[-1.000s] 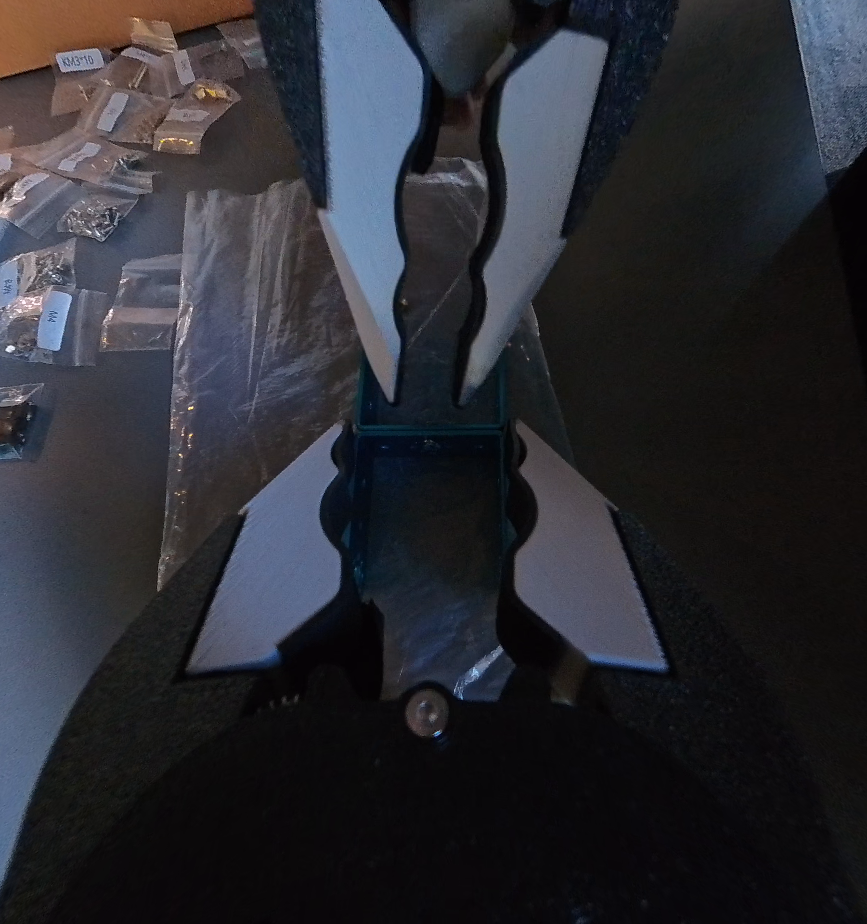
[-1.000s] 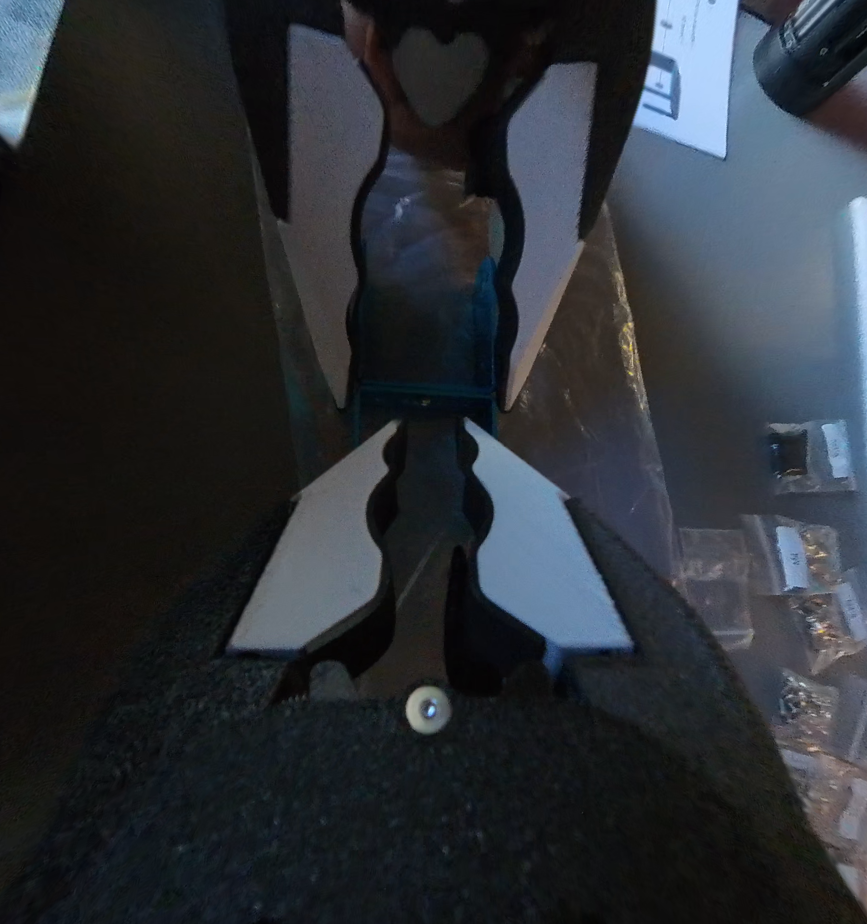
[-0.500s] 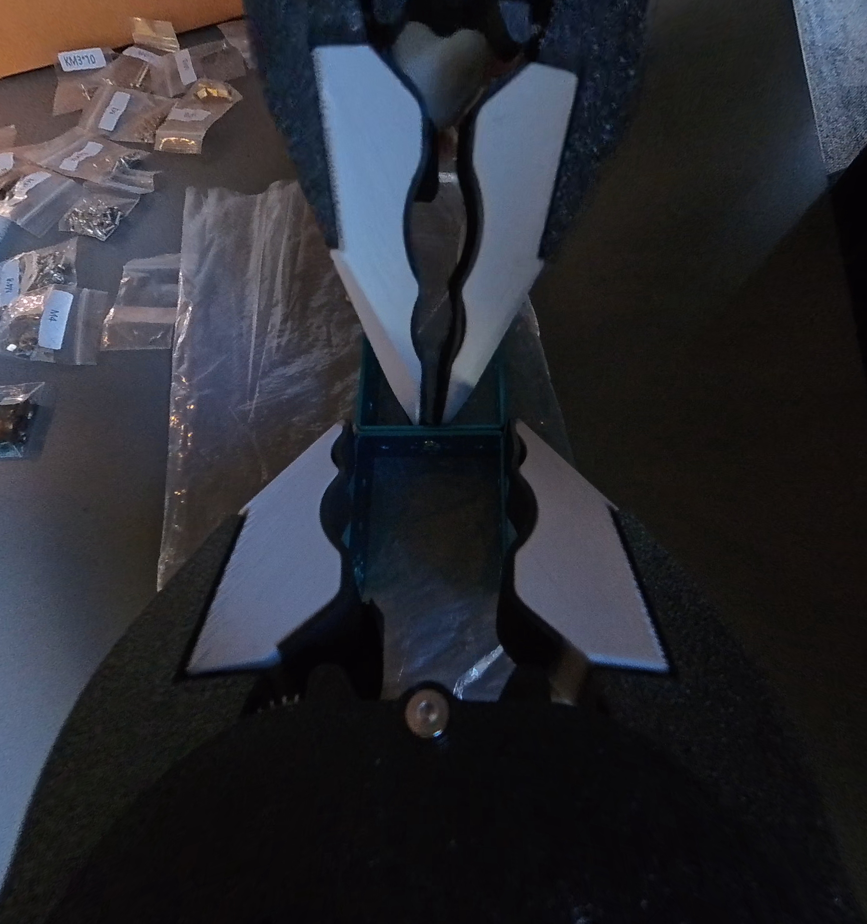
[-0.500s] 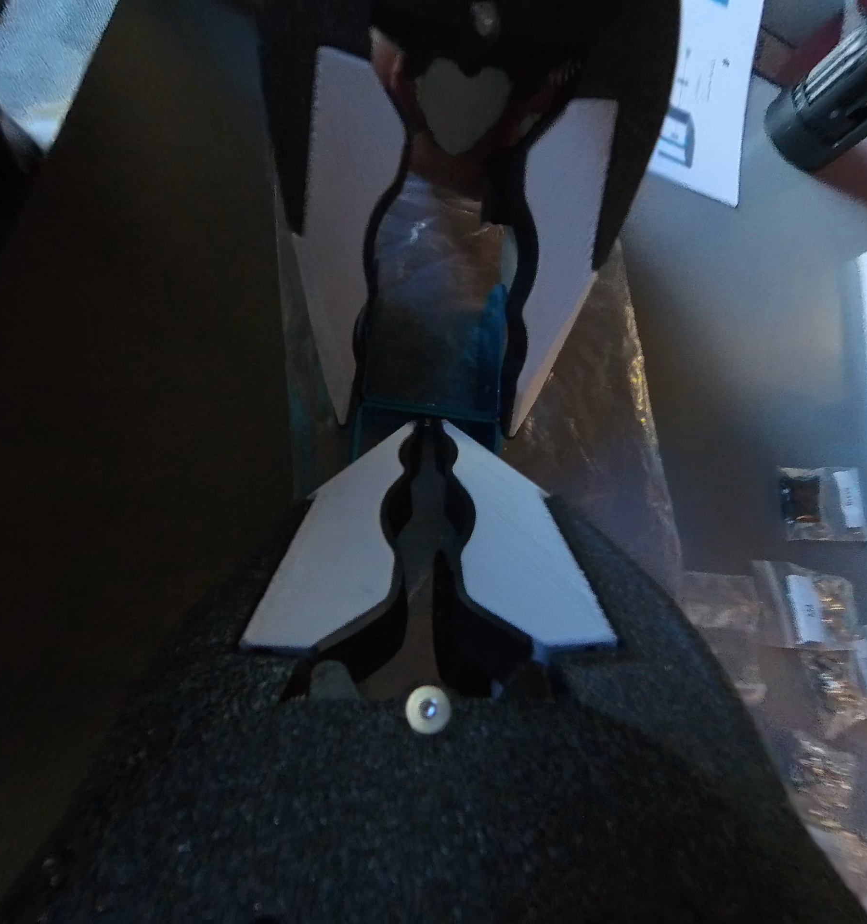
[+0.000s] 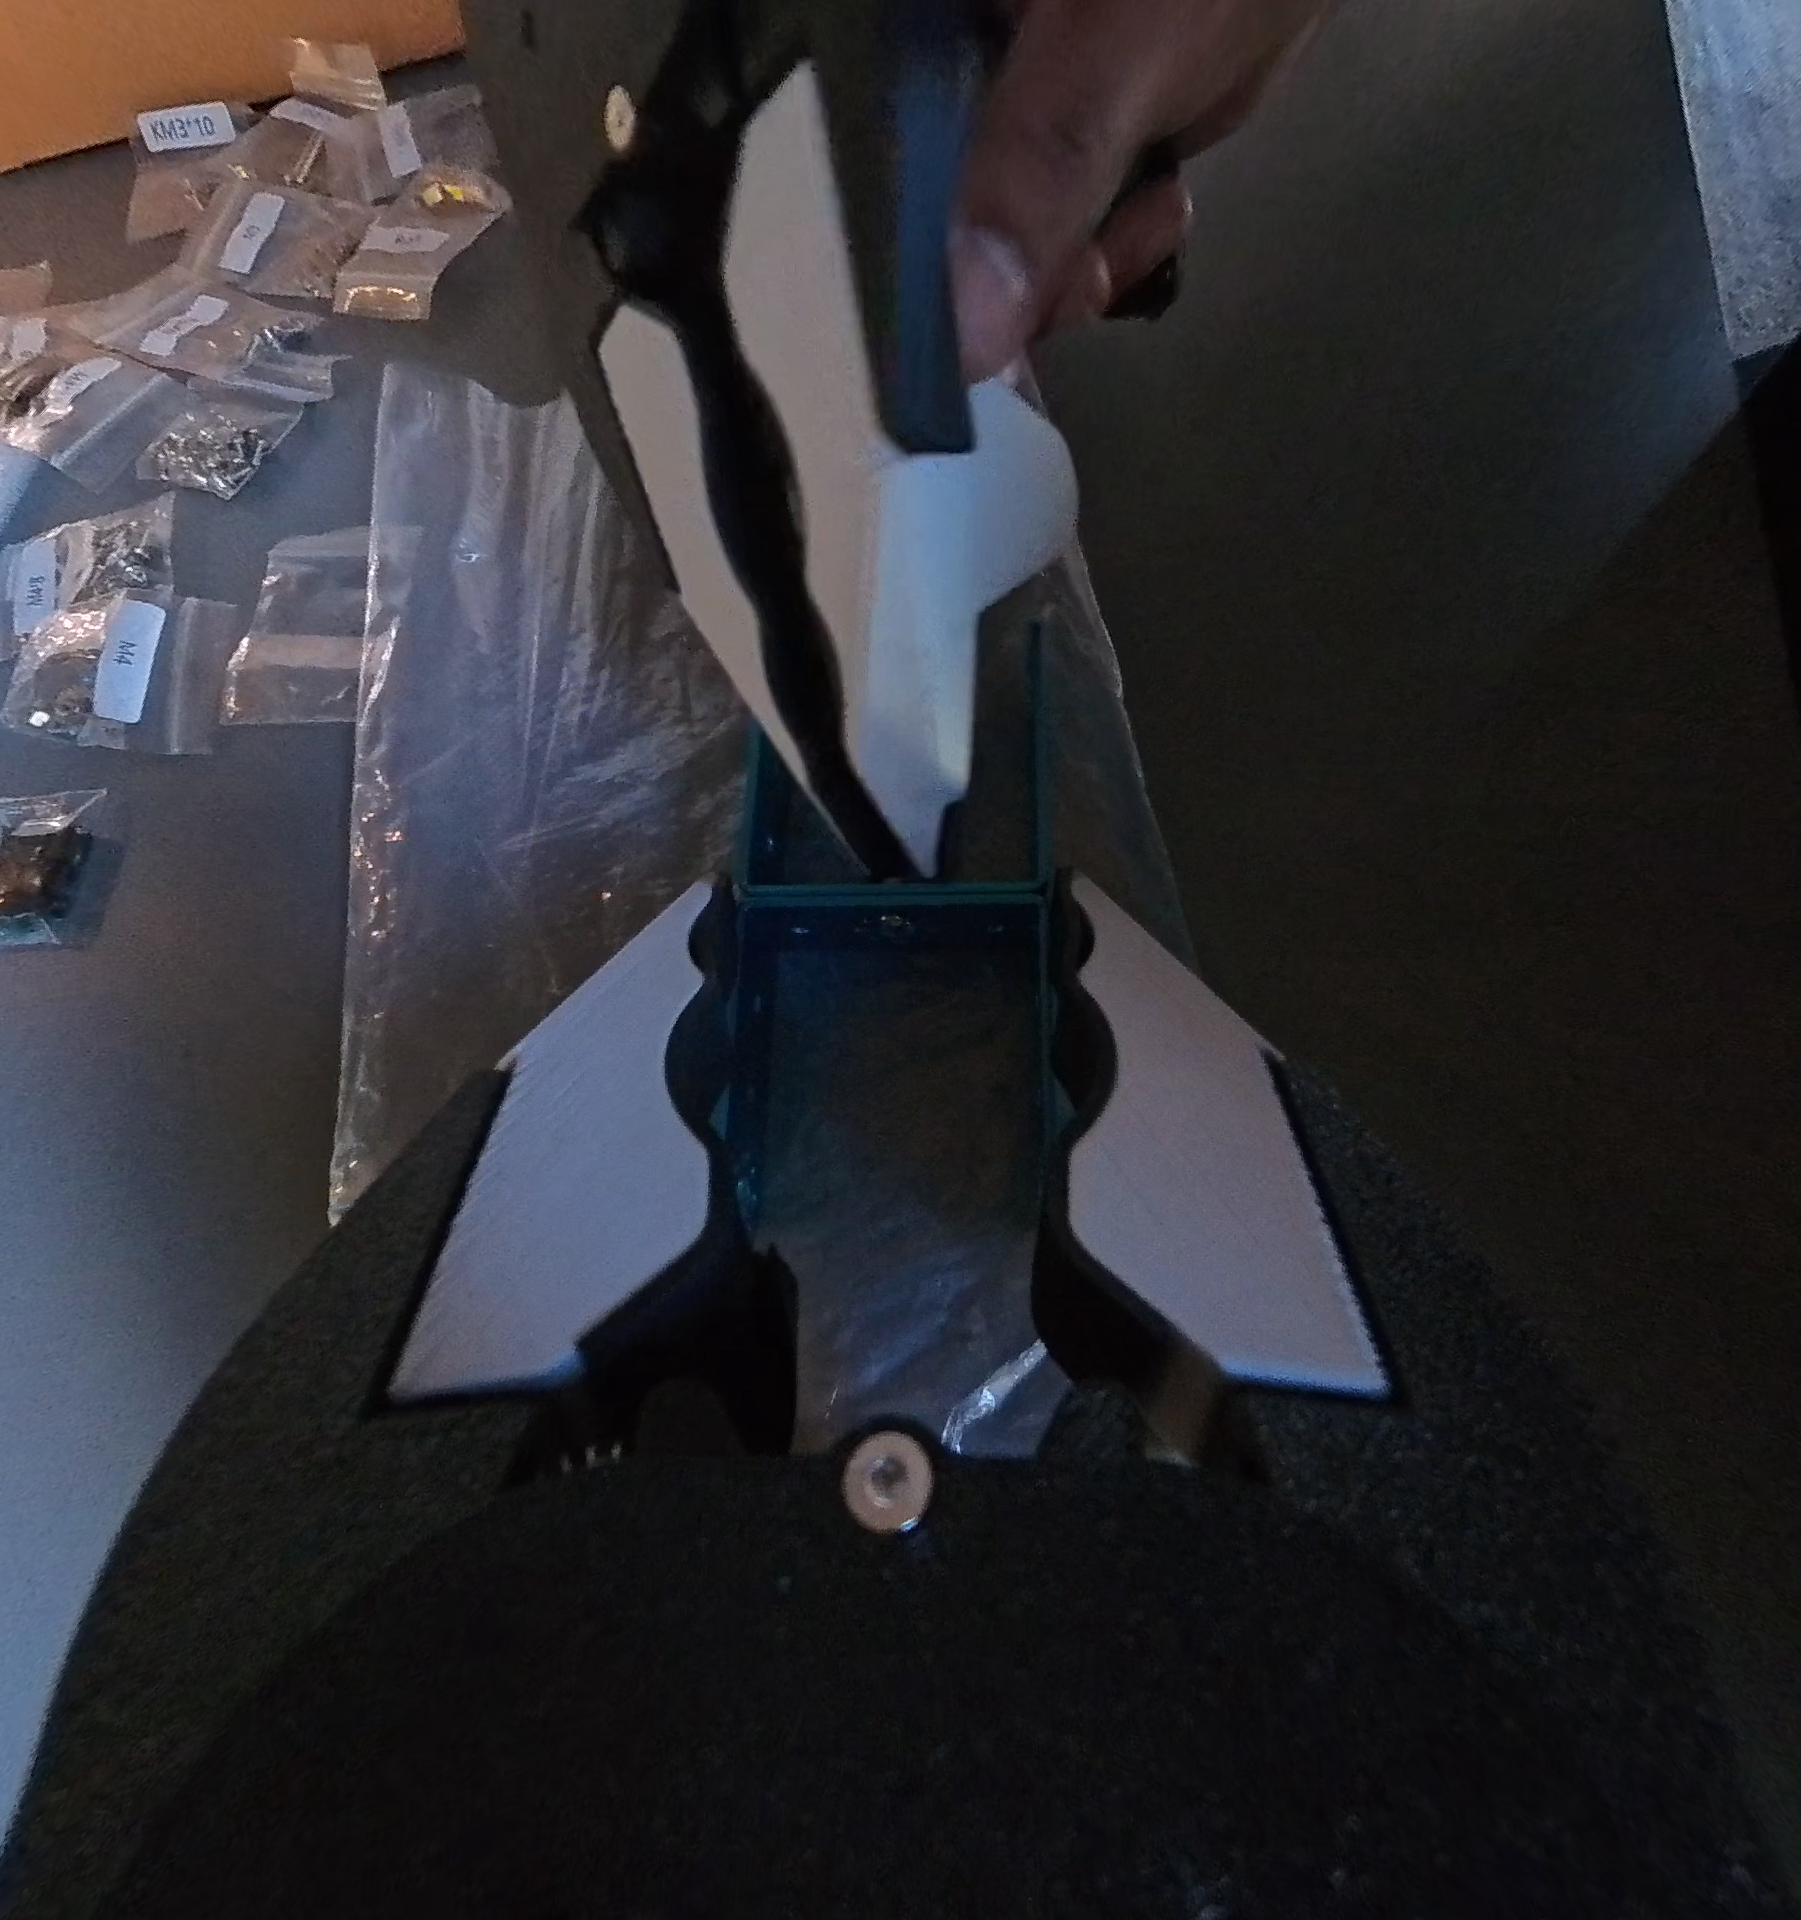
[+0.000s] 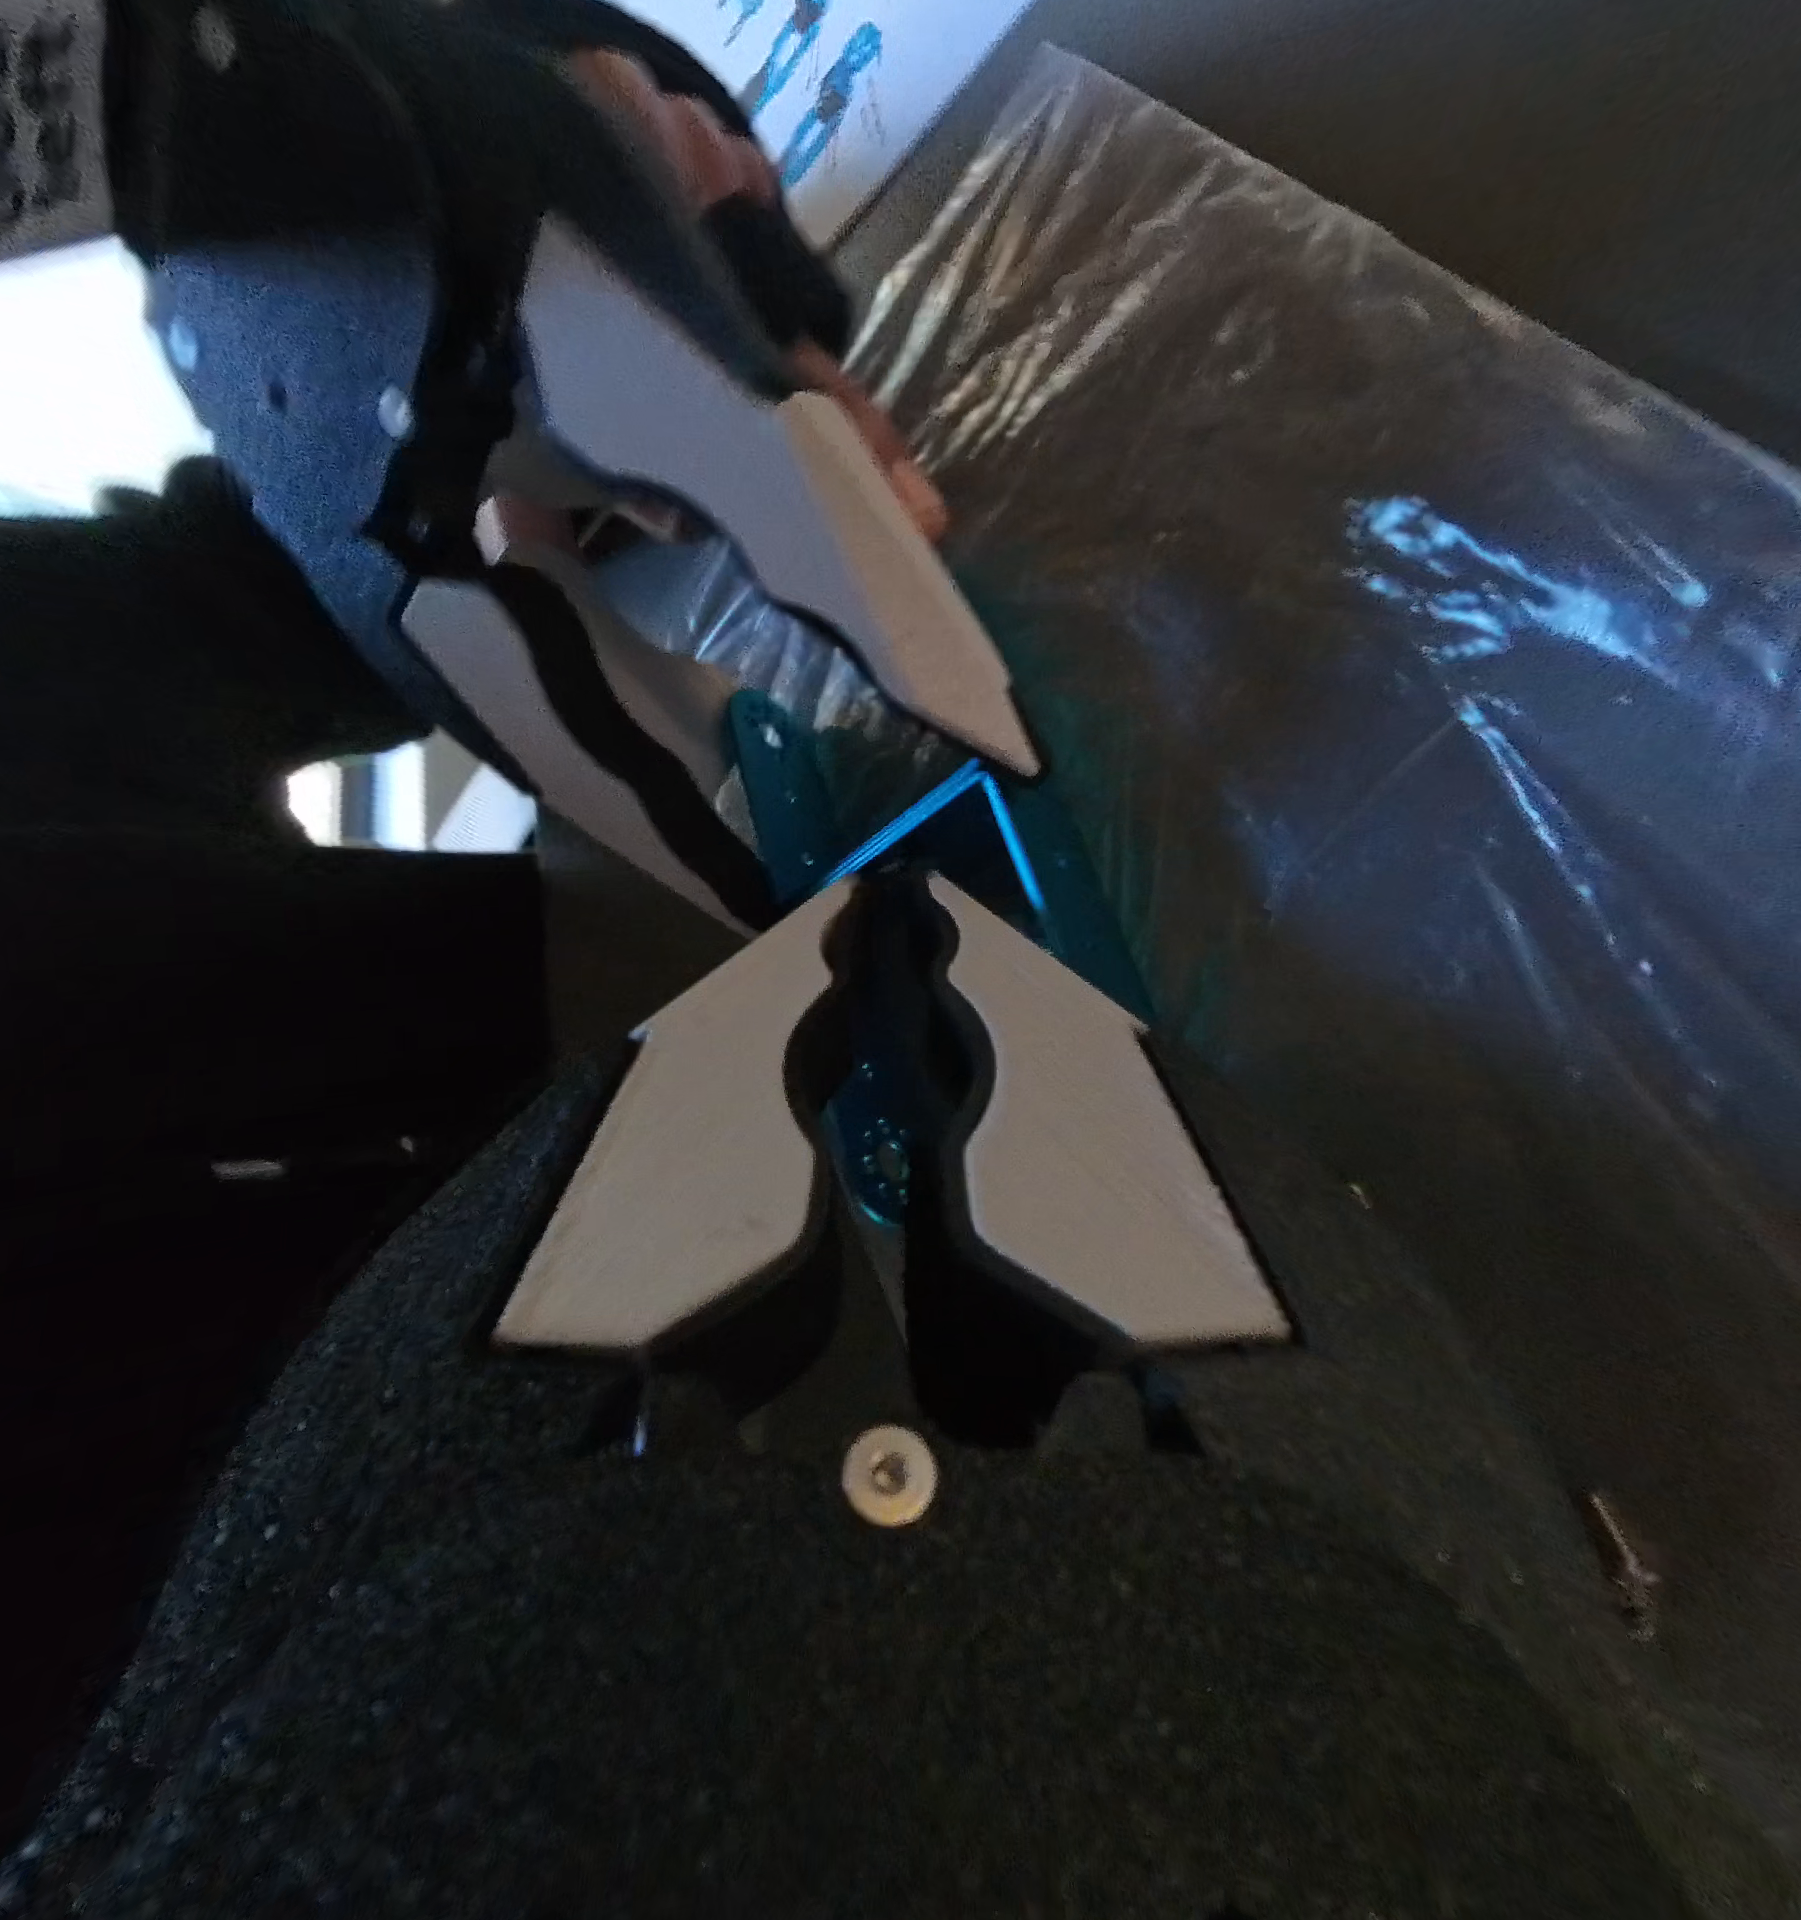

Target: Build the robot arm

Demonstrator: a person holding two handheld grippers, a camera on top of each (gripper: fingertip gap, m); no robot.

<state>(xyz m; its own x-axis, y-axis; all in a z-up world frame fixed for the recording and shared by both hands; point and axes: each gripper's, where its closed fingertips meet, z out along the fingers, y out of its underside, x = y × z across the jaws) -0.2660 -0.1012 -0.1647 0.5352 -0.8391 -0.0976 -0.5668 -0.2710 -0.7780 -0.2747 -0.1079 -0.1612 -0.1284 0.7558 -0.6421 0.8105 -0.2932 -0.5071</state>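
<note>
The left tool (image 5: 891,1049) holds a teal metal bracket (image 5: 891,1039) between its two white fingers (image 5: 584,1132), which press on the bracket's two side walls; the bracket is open on top like a small channel, with a cross wall at the fingertips. A clear plastic bag (image 5: 522,644) lies under it on the dark worktop (image 5: 148,1039) and also shows through the bracket's floor. In the left wrist view the right tool (image 5: 911,852) comes down from above, tilted, with its tips nearly together inside the far half of the bracket, and a hand (image 5: 1072,156) grips its handle. This view alone shows the many small clear bags with screws and white labels (image 5: 148,416) at the upper left, well apart from the bracket, and an orange-brown edge behind them. The right wrist view is rolled to one side and blurred. There the right tool's fingers (image 6: 730,1143) are narrow and close on a thin blue-teal plate with small holes (image 6: 880,1164); it looks like a part of the same bracket, but I cannot tell this for sure. Just beyond the tips the bracket's bright edge (image 6: 917,821) is seen, with the left tool (image 6: 875,821) around it from the far side. Only this view shows the wrinkled bag (image 6: 1395,520) spreading wide to the right, a white sheet with blue print (image 6: 823,94) at the top, and a small dark screw (image 6: 1623,1558) lying on the worktop at the lower right.
</note>
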